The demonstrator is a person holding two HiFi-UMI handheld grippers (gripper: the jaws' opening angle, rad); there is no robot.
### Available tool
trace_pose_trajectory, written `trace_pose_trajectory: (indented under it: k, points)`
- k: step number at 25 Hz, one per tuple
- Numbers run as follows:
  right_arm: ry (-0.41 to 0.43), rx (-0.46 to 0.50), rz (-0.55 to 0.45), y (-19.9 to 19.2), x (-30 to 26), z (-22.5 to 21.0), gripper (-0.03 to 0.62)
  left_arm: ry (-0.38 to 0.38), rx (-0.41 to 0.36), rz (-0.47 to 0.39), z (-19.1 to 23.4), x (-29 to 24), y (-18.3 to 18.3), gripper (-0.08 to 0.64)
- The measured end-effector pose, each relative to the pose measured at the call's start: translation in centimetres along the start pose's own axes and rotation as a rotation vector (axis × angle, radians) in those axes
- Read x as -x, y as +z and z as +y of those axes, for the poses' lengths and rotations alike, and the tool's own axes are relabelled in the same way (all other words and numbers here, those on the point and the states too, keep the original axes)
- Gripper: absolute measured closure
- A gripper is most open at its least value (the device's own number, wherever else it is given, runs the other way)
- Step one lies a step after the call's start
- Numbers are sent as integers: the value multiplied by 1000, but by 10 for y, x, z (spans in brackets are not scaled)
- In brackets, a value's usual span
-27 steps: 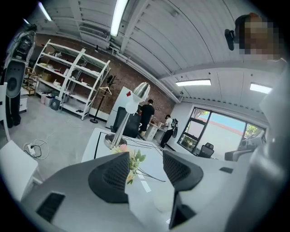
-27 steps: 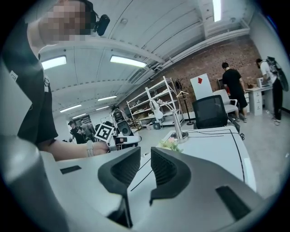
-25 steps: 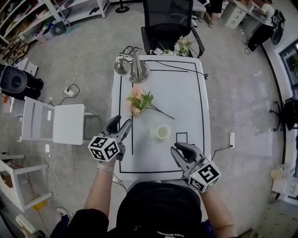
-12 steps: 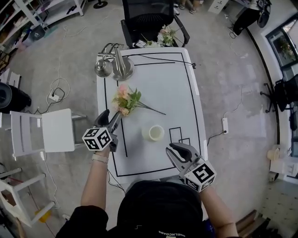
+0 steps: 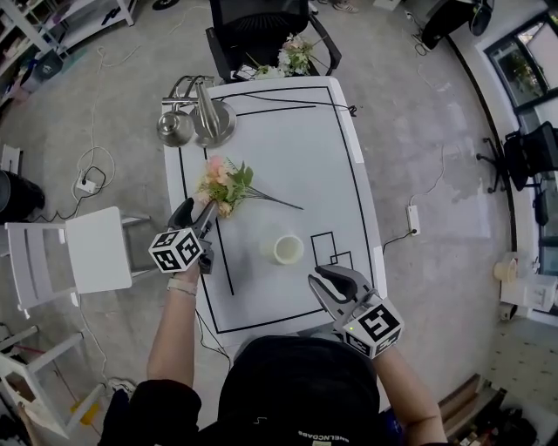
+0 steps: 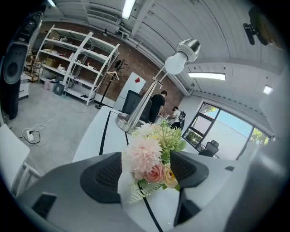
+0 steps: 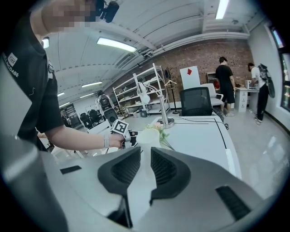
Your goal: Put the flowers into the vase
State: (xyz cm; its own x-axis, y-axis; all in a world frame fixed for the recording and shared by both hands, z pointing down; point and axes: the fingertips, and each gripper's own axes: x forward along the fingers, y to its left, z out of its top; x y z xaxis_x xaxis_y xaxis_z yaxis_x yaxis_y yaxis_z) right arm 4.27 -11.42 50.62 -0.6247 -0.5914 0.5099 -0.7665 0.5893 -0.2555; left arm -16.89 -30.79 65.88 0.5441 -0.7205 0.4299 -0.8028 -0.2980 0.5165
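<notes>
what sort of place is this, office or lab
Probably a lab-style workshop or open office: metal shelving racks against a brick wall, an office chair at the line-marked white table, a power strip on the bare floor.

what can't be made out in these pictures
- White cylindrical vase: right gripper view, base hidden behind the jaws of the right gripper; head view, inside too washed out.
- Pink and cream flower bunch: left gripper view, stems hidden behind its blossoms.
- Small bouquet on the black office chair: head view, too small for detail.
</notes>
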Motion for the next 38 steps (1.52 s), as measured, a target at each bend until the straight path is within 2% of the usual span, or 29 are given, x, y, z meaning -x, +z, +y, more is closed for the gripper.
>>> trace_pose_trajectory:
  k: [4,11,19,26,38]
  points:
    - [-11,-1,9,0,-2,-2,535,-8,23,0,5,-10,-3,244]
    - [-29,2,26,-3,-4,-3,535,-6,57,-68,9,-16,5,258]
    - [-36,-1,25,-4,-7,-4,535,5,32,-74,11,-14,5,419]
    - [-36,-9,28,-7,-5,-6,535,5,-5,-82,5,-9,9,469]
    - [-25,-23,8,-12,4,-2,535,10,-91,-123,-12,10,25,485]
